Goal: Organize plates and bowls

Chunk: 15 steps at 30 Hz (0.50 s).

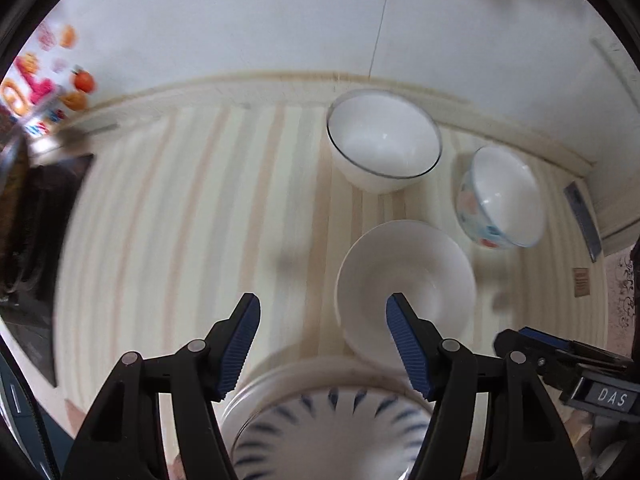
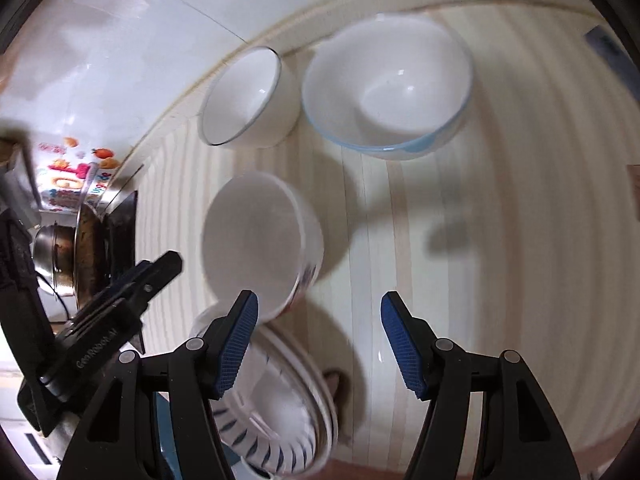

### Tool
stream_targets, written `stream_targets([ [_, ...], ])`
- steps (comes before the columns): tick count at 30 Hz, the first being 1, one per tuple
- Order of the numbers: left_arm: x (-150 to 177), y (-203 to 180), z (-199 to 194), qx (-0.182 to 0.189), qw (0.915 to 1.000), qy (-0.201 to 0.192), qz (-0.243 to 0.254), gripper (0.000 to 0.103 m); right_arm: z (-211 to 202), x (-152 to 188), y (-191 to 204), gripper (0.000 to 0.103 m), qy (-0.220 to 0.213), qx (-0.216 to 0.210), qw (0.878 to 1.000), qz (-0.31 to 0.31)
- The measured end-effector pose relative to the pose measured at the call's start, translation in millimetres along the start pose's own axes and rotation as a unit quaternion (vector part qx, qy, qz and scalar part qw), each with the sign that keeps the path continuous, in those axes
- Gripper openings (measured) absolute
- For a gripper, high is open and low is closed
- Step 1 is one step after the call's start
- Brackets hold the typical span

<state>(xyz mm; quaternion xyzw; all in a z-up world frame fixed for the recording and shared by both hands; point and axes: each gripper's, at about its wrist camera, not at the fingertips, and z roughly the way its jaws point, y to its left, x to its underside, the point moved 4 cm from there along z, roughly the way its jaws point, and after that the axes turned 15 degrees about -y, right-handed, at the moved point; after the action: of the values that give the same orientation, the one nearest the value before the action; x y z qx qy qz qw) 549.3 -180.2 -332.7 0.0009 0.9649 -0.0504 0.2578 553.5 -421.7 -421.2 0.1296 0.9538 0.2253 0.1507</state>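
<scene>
1. Roughly half done, by the look of it: a stack of plates point(image 1: 320, 416) has been built at the near edge of the striped counter point(image 1: 180, 220), topped by a plate with blue dashes round the rim.
2. Still left loose are three bowls. A plain white bowl point(image 1: 406, 288) sits just beyond the stack, a dark-rimmed white bowl point(image 1: 384, 142) is further back near the wall, and a flower-patterned bowl point(image 1: 500, 198) with a blue rim is off to its right. None are nested yet.
3. All three bowls are seen empty, nothing in them.
4. The left gripper point(image 1: 323, 344) is held over the stack, jaws spread wide, nothing gripped.
5. The right gripper point(image 2: 319, 344) is also wide apart and empty, hovering over bare counter beside the stack.
6. Nesting the bowls is probably what's left.
</scene>
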Motion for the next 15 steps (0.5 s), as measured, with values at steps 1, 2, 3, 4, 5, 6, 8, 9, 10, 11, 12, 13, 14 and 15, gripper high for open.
stream_targets([
  [1, 0, -1, 9, 0.0, 1.0, 0.008, -0.001, 0.063, 11, -4, -2, 0.067, 0.009, -0.006, 1.0, 0.004],
  [2, 0, -2, 20, 0.006, 0.9998, 0.017, -0.003, 0.063, 21, -6, -3, 0.066, 0.016, -0.013, 1.0, 0.007],
  [3, 1, -2, 27, 0.011, 0.9997, 0.022, -0.003, 0.058, 29, -8, -3, 0.062, 0.021, -0.018, 1.0, 0.01],
  [4, 2, -4, 33, 0.016, 0.9995, 0.028, -0.003, 0.054, 40, -10, -3, 0.059, 0.029, -0.027, 0.999, 0.012],
  [5, 3, -5, 40, 0.02, 0.9991, 0.037, -0.003, 0.041, 46, -10, -3, 0.047, 0.034, -0.033, 0.999, 0.013],
  [6, 4, -6, 46, 0.023, 0.9987, 0.044, -0.005, 0.029, 52, -11, -2, 0.027, 0.039, -0.039, 0.998, 0.014],
  [8, 8, -11, 53, 0.032, 0.9978, 0.057, -0.009, 0.026, 61, -11, 1, 0.019, 0.042, -0.032, 0.999, -0.003],
  [9, 9, -13, 53, 0.032, 0.9978, 0.057, -0.008, 0.026, 60, -11, 3, 0.019, 0.04, -0.032, 0.999, -0.009],
  [10, 10, -16, 52, 0.027, 0.9981, 0.055, -0.003, 0.026, 60, -11, 5, 0.019, 0.038, -0.028, 0.999, -0.017],
  [11, 11, -19, 50, 0.027, 0.9982, 0.054, 0.001, 0.026, 58, -12, 6, 0.019, 0.037, -0.023, 0.999, -0.026],
  [12, 12, -21, 48, 0.029, 0.998, 0.055, 0.001, 0.026, 56, -13, 6, 0.019, 0.036, -0.021, 0.999, -0.03],
  [13, 14, -24, 46, 0.03, 0.9979, 0.058, 0.0, 0.026, 54, -13, 4, 0.019, 0.037, -0.021, 0.999, -0.03],
  [14, 16, -28, 44, 0.031, 0.9977, 0.06, 0.003, 0.026, 49, -12, 3, 0.019, 0.039, -0.021, 0.999, -0.03],
  [15, 17, -32, 41, 0.033, 0.9977, 0.059, 0.006, 0.026, 46, -11, 2, 0.019, 0.039, -0.021, 0.999, -0.03],
])
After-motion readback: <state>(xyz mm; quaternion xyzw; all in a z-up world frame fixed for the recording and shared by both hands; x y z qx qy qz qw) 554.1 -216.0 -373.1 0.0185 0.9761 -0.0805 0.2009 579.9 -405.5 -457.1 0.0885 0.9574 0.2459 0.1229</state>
